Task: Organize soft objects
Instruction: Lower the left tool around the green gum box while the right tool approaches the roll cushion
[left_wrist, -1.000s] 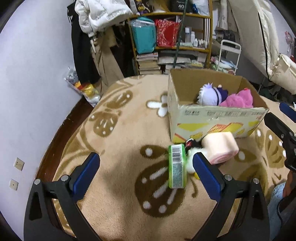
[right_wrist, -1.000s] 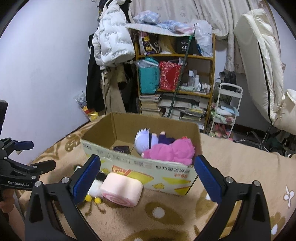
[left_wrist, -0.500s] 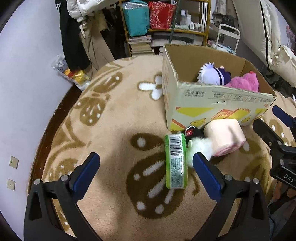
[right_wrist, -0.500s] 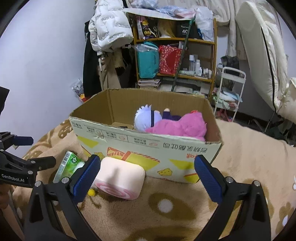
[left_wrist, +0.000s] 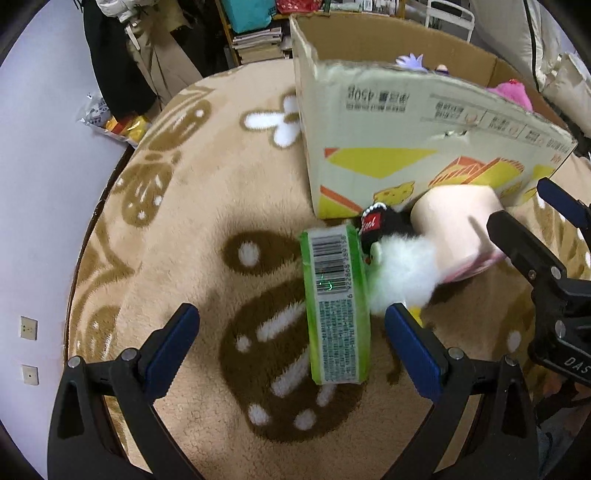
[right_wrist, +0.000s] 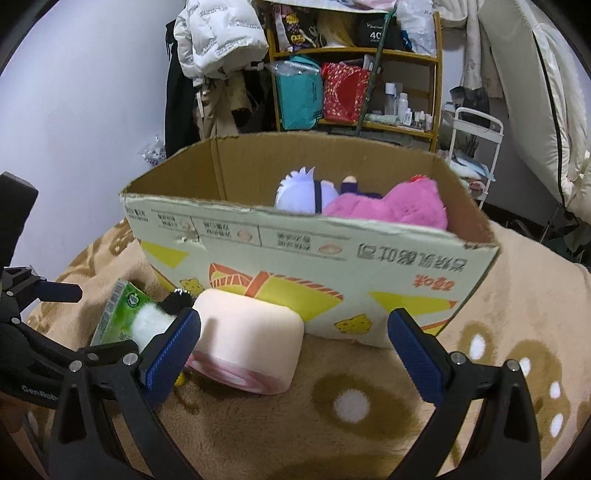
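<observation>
Landmark: an open cardboard box (right_wrist: 314, 258) standing on a tan patterned blanket (left_wrist: 192, 229). Inside the box, against its far right part, lie a pink plush toy (right_wrist: 399, 206) and, touching it on the left, a white-haired doll (right_wrist: 306, 192).

Outside the box, against its printed front wall near the left corner, rests a pink roll-shaped cushion (right_wrist: 247, 343). Just left of the cushion, touching it, is a small plush with white fur and a black part (left_wrist: 399, 266). A green packet with a barcode (left_wrist: 334, 306) lies flat on the blanket beside that plush, one short end near the box corner.

Left gripper (left_wrist: 291, 350): jaws spread wide and holding nothing; the green packet lies between them on the blanket below, clear of both blue pads.

Right gripper (right_wrist: 295, 347): jaws likewise wide apart and empty, framing the pink cushion and the front of the box; its left pad overlaps the cushion's left edge in view, and contact cannot be judged.
</observation>
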